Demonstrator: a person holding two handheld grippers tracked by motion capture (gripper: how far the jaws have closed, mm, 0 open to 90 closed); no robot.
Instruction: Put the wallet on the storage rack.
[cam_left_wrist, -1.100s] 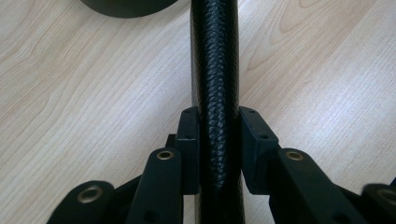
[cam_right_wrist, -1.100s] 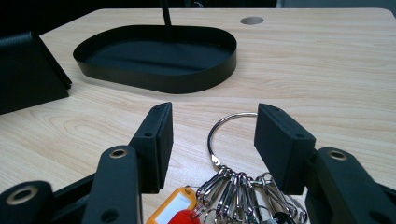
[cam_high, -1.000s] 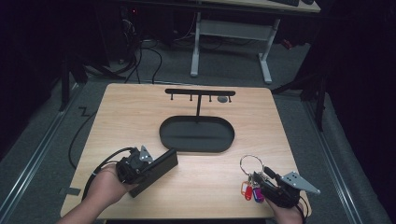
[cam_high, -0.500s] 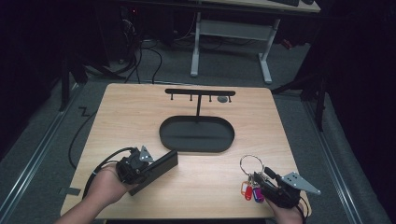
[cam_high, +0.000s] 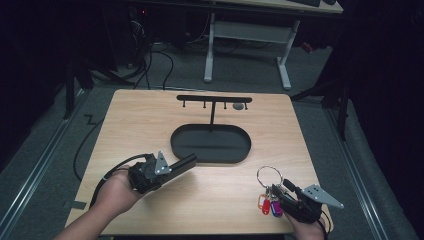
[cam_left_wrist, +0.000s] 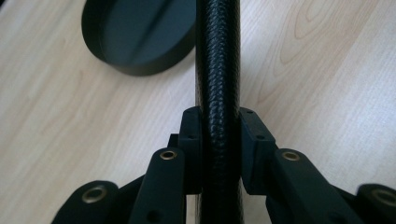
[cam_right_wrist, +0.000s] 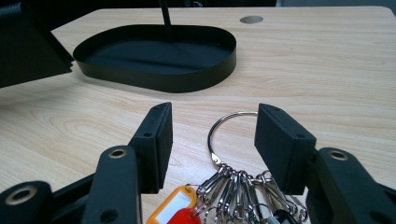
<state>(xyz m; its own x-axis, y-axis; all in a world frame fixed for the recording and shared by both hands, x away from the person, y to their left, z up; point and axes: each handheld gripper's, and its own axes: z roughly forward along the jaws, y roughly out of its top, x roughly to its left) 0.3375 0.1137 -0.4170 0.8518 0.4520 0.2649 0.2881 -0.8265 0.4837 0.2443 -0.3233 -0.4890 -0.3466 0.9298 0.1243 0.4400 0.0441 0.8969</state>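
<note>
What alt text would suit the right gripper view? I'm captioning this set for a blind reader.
The right hand-held gripper, jaws open, sits over a key ring lying on a wooden table, with snap hooks and orange and red key tags bunched at its near end. Beyond lies a black oval tray with a thin post rising from it.

Dim room, grey floor (cam_high: 320, 75), white-legged desk (cam_high: 250, 35) beyond the wooden table (cam_high: 130, 115)

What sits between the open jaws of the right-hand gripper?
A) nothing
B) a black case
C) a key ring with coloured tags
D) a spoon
C: in the right gripper view, the key ring with its coloured tags lies on the table between the right gripper's spread jaws.
</note>
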